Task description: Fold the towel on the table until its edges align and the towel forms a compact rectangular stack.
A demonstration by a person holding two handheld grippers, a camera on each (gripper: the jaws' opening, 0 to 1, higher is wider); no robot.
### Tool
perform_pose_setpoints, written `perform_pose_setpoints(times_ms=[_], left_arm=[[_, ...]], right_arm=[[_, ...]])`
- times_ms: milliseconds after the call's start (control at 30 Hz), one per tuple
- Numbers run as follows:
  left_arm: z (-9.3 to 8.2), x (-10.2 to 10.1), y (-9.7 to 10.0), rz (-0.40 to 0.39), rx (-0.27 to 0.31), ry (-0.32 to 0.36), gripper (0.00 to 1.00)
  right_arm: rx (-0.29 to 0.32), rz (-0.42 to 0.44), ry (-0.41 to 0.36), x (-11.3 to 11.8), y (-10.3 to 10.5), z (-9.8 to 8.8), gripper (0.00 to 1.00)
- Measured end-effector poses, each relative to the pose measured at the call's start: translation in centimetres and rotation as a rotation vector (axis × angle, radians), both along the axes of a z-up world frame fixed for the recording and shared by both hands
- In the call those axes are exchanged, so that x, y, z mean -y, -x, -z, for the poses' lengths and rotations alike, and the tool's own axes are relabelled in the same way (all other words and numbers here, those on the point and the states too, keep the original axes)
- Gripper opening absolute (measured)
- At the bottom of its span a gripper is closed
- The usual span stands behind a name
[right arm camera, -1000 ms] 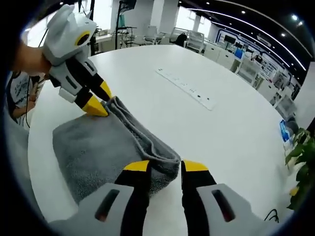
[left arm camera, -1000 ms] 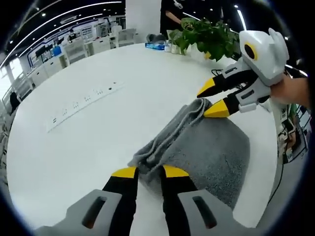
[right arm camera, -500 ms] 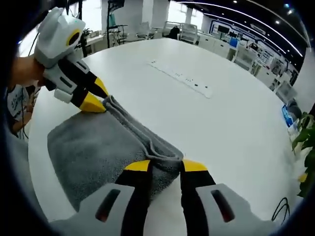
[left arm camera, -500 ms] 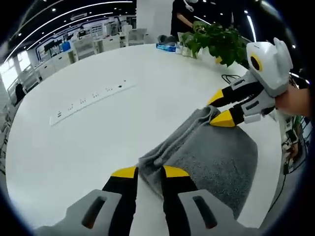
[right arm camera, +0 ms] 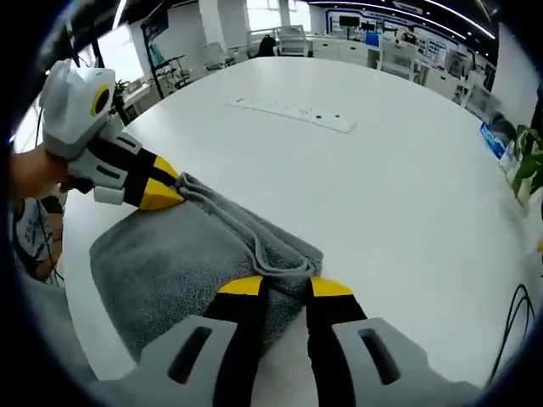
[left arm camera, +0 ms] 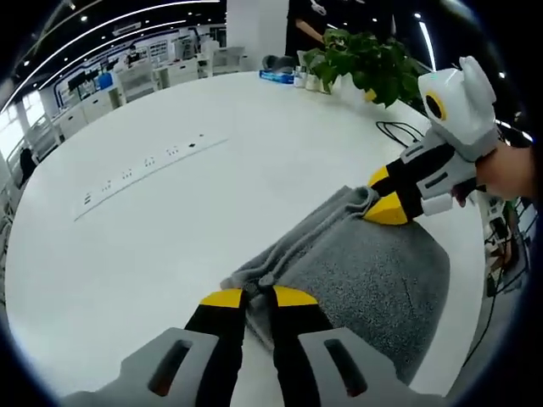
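Two corners of the grey towel (left arm camera: 365,271) are pinched. From the left gripper view, we see our left tool (left arm camera: 251,298) closed narrow on the bunched corner just ahead of it, the towel lying on the white worktop (left arm camera: 161,220) to its right. The right tool (left arm camera: 386,197) grips the far corner. From the right gripper view, our right tool (right arm camera: 285,287) clamps the near folded corner; the left tool (right arm camera: 165,193) holds the corner far left of it. A power strip (right arm camera: 293,113) lies well beyond.
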State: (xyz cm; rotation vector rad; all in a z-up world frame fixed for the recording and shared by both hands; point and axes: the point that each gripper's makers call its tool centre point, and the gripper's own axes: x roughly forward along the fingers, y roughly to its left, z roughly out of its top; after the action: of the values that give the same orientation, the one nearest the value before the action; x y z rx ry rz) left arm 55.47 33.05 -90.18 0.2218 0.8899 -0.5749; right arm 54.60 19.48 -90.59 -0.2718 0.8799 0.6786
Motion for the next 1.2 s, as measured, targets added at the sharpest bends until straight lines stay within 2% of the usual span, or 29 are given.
perform_pose_setpoints(times_ms=[133,200,300,500,567,633,733,933,1000,1067,1200], left_arm=[[-0.3,-0.1,0.0,0.012,0.013,-0.013,0.12],[-0.7,-0.5,-0.1,-0.003,0.021,-0.004,0.14],[-1.1,-0.8,0.2,-0.035,0.015,0.037,0.16],[-2.0,-1.9,1.1,-0.065,0.046,0.058,0.2],[-2.3,-1.9,1.6,-0.044,0.068,0.044,0.2],[-2.8,-2.0,2.4,-0.023,0.089,0.022,0.2],[-3.3,-1.5,3.3,-0.013,0.084,0.062,0.22],[-3.7,-0.3,5.3,0.036,0.08,0.096,0.28],[-3.5,0.2,6.4,0.07,0.063,0.077,0.31],[-3.6,0.6,6.9,0.114,0.072,0.067,0.34],[-4.1,1.4,8.0,0.126,0.058,0.115,0.4]], right_arm=[[0.021,0.018,-0.012,0.2,-0.9,0.0,0.19],[0.053,0.012,-0.003,0.3,-1.0,-0.4,0.21],[0.087,0.016,-0.045,0.3,-0.9,-1.2,0.21],[0.148,0.058,-0.114,0.8,0.2,-2.6,0.29],[0.145,0.053,-0.143,0.5,0.8,-2.9,0.3],[0.158,0.035,-0.14,0.4,1.2,-3.1,0.31],[0.153,0.012,-0.147,0.1,2.0,-3.1,0.33],[0.158,-0.011,-0.155,-0.2,3.4,-3.5,0.35],[0.152,-0.013,-0.16,-0.2,3.7,-3.4,0.36],[0.14,-0.008,-0.154,0.0,4.1,-3.2,0.36],[0.124,-0.004,-0.141,0.4,4.6,-2.7,0.36]])
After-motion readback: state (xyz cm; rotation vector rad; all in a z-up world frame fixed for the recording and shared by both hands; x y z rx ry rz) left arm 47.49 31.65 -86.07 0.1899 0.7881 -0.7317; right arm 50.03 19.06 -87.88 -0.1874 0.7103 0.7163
